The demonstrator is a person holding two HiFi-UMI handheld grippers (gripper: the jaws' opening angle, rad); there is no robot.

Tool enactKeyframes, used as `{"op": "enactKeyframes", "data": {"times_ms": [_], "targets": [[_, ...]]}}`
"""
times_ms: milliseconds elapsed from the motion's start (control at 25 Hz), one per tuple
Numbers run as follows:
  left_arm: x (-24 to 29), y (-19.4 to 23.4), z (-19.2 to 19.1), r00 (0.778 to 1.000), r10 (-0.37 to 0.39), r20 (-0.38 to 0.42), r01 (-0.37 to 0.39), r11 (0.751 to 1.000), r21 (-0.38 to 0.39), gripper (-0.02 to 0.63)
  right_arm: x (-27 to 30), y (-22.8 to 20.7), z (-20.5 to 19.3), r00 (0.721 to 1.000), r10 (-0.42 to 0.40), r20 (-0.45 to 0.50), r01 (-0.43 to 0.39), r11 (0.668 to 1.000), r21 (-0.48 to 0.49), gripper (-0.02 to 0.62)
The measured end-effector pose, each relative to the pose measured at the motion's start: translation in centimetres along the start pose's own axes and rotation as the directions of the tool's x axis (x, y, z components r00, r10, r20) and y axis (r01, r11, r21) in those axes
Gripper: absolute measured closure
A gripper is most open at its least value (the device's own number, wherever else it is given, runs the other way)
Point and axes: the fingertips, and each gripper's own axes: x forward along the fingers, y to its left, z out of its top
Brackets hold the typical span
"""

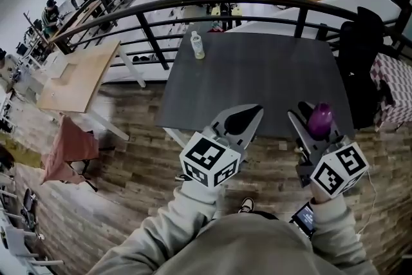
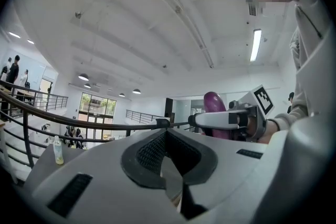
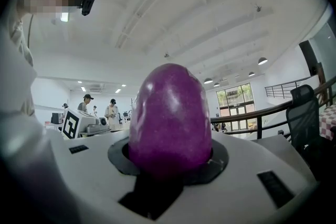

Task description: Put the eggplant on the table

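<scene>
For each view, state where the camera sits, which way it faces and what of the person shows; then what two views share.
Head view: on the head, facing down at the table; both sleeves, left gripper, right gripper show.
Left gripper view: on that gripper, facing along its closed jaws; a sleeve shows at right.
Right gripper view: on that gripper, facing along jaws clamped on the eggplant; torso at left.
Shared: eggplant in all.

Cannot see the lower end of the eggplant [image 3: 169,113] between the fingers [image 3: 262,165]; cannot read the label on the bottle [image 1: 197,46] beyond the eggplant.
</scene>
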Motion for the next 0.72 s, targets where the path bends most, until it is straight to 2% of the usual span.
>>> {"op": "enactKeyframes", "data": {"times_ms": [520, 720], "targets": [[6.0, 4.8, -2.6, 0.997, 0.037, -0.073, -0.039, 0.999, -0.019, 0.600, 3.7, -8.7, -1.4, 0.999, 0.005, -0.032, -0.003, 0.997, 0.073, 0.433], [7.9, 8.9, -2.1, 0.996, 0.069, -0.049, -0.070, 0.997, -0.028, 0.600, 7.0, -10.5, -0.5, 1.000, 0.002, -0.015, -0.001, 0.999, 0.053, 0.433]]}}
